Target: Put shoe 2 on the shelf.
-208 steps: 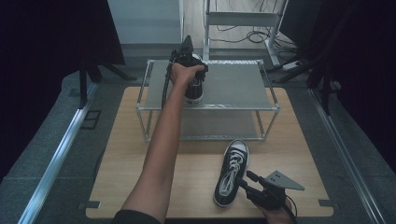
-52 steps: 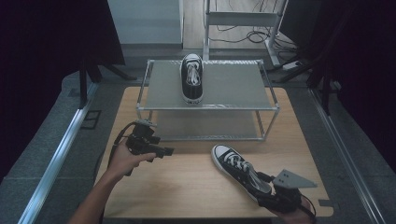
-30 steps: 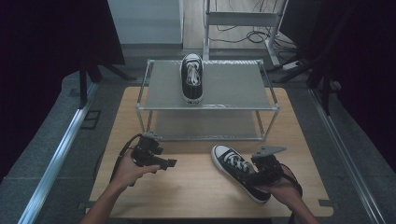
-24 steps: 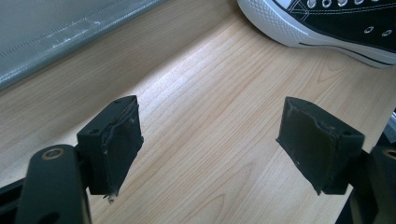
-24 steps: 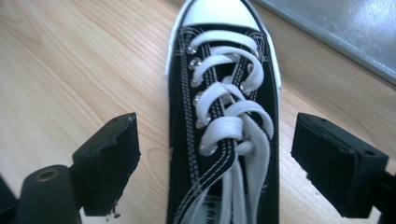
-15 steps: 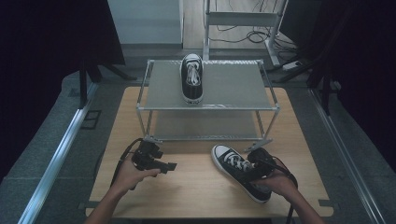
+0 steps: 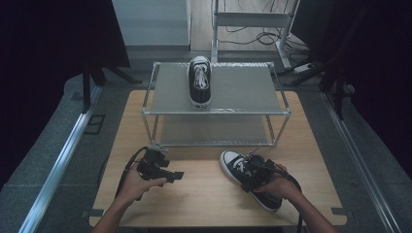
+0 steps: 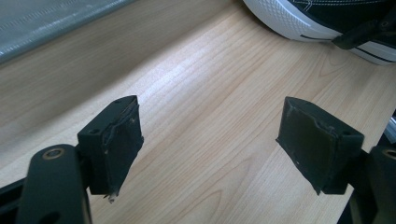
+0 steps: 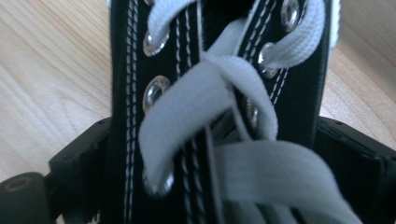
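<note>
A black sneaker with white laces (image 7: 232,162) lies on the wooden table (image 7: 204,199), toe toward the rack. My right gripper (image 7: 251,174) sits over its laced middle. In the right gripper view the jaws stand on either side of the sneaker's upper (image 9: 210,93), and they have just been opening with the shoe between them. I see no squeeze on the shoe. My left gripper (image 7: 176,175) hovers low at the table's front left, open. In its own view its pads (image 8: 119,140) have bare wood between them. A matching sneaker (image 7: 199,80) stands on the rack's top shelf.
A two-shelf metal rack (image 7: 243,92) takes up the far half of the table, and its lower shelf (image 7: 214,128) holds nothing. Bare wood lies between my two hands. Dark curtains and a floor rail (image 7: 58,165) flank the table.
My right gripper has come down and leftward from above the sneaker's heel end onto its laces. The left hand has barely shifted. Both sneakers stay in place.
</note>
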